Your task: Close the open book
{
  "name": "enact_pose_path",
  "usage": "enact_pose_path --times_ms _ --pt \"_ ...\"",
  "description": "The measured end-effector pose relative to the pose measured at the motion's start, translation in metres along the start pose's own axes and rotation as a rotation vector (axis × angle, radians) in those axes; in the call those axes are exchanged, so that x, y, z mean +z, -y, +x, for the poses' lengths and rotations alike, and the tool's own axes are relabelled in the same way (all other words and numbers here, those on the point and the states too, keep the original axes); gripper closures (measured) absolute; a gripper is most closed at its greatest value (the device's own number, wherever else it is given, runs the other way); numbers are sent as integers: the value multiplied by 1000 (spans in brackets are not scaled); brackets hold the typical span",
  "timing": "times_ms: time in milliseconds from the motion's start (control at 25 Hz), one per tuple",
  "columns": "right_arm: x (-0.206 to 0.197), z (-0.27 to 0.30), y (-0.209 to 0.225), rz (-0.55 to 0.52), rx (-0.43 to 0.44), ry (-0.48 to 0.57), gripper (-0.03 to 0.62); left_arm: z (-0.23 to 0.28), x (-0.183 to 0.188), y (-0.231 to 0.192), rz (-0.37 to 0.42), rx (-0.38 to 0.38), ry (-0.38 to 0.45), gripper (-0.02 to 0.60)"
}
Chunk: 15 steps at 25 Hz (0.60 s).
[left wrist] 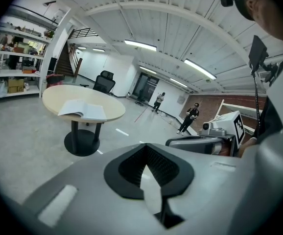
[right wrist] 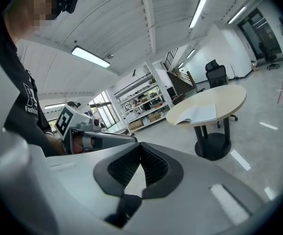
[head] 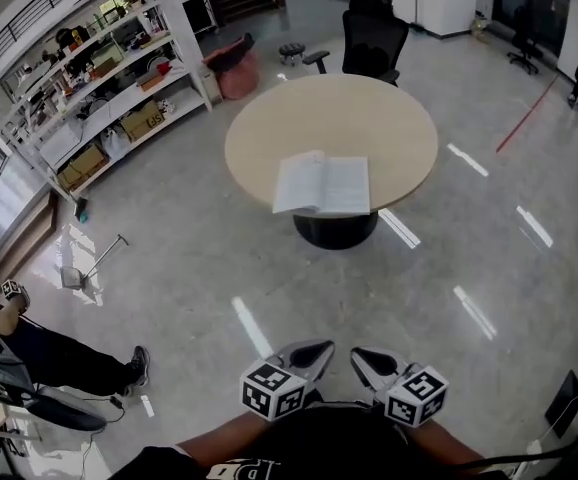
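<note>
The open book lies flat, pages up, at the near edge of the round bench, in the upper middle of the head view. The 2 grippers sit side by side at the bottom centre, well apart from the bench. The left gripper has its fingers pressed together with nothing between them. The right gripper likewise has its fingers closed on nothing. A black office chair stands behind the bench, with shelving at the upper left.
</note>
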State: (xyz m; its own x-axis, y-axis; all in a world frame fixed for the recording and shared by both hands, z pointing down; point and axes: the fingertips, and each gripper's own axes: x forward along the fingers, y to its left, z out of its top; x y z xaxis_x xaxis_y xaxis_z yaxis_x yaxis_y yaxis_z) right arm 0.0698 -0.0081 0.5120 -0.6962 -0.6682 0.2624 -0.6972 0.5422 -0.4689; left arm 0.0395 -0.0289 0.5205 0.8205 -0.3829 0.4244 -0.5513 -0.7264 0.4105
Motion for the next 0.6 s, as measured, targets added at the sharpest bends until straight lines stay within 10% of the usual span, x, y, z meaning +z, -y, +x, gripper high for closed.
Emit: enact_pose_path --times_ms 600 --pt "80 142 36 -11 -194 -7 586 7 97 -143 6 -164 9 575"
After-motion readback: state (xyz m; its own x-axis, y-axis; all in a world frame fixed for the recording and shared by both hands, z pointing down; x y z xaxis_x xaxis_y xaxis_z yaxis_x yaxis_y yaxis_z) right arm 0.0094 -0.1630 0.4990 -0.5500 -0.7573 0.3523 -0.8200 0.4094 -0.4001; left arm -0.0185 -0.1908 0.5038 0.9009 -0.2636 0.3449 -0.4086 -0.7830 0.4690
